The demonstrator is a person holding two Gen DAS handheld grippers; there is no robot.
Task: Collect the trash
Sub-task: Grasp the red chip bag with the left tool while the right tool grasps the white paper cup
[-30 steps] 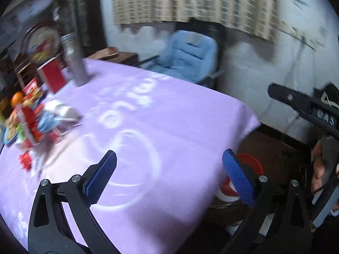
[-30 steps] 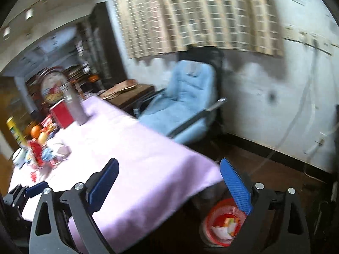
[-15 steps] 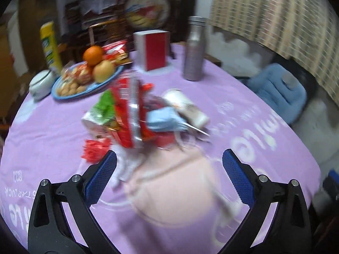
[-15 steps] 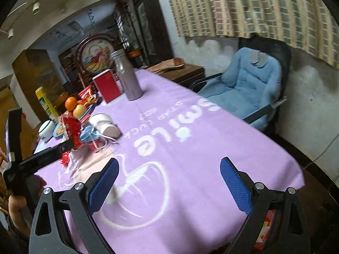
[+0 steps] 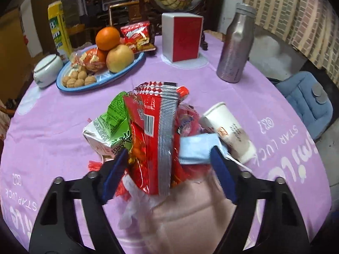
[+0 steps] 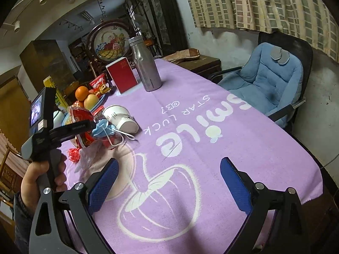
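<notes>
1. Left wrist view: lilac printed tablecloth [image 5: 222,89] covers a round table; dark cabinets stand behind.
2. A second ago this camera faced bare cloth and a blue chair; it now faces the trash heap, so pickup is judged imminent.
3. Left gripper [image 5: 169,167] is closing, its blue pads flanking the crinkled red foil snack wrapper [image 5: 148,139]; contact cannot be confirmed.
4. Beside the wrapper: a creased green-and-white paper carton [image 5: 110,127], a soft pale-blue face mask [image 5: 197,146] and a tipped white paper cup [image 5: 226,127], all touching.
5. Right wrist view: earlier it showed the table edge and a red bin on the floor; now the tabletop fills it.
6. Right gripper [image 6: 169,182] stands wide apart, empty, well short of the heap.
7. A hand [image 6: 40,177] grips the left tool's handle.
8. A dented steel bottle [image 6: 146,65] stands upright beyond.
</notes>
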